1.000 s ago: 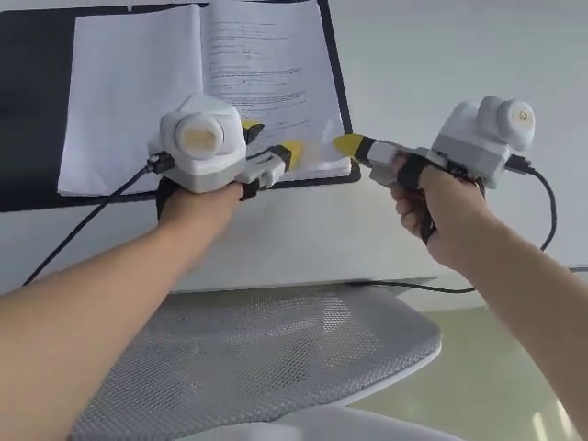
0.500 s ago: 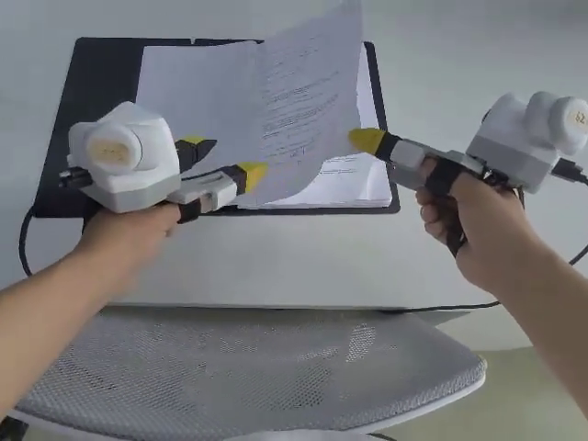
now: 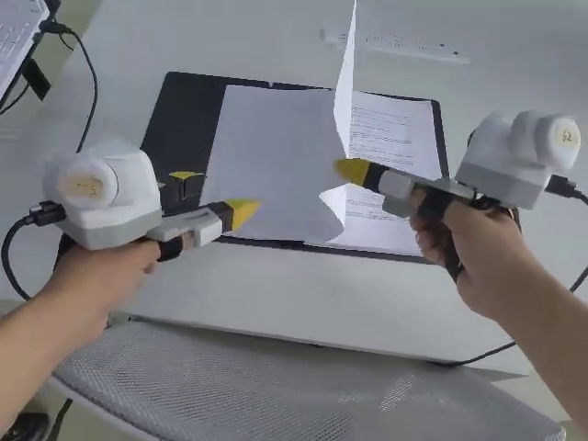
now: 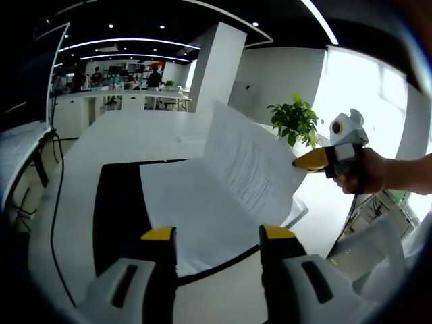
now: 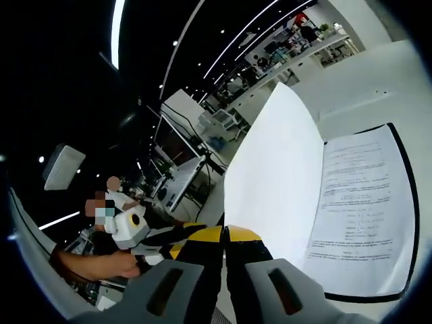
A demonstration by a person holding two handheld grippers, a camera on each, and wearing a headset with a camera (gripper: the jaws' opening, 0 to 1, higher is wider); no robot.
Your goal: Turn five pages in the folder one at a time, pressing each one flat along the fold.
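A black folder [image 3: 184, 119] lies open on the white table, with a blank sheet [image 3: 266, 156] flat on its left and a printed page [image 3: 395, 138] on its right. One page [image 3: 344, 101] stands nearly upright over the fold. My right gripper [image 3: 349, 172] is shut on that page's lower edge; in the right gripper view the jaws [image 5: 223, 234] meet at the foot of the lifted page [image 5: 277, 169]. My left gripper [image 3: 216, 195] hovers open over the folder's near-left corner and holds nothing. In the left gripper view, its tips [image 4: 217, 235] stand wide apart before the lifted page [image 4: 253, 169].
A mesh chair seat [image 3: 276, 404] lies below the table's near edge. A black cable [image 3: 78, 83] runs along the left beside a laptop corner [image 3: 14, 28]. A white power strip [image 3: 395, 44] lies at the far side. People stand far back in the office [image 4: 108, 77].
The right gripper has lifted the page from flat to nearly upright and carried it toward the fold. The left gripper has drawn back to the left, clear of the page.
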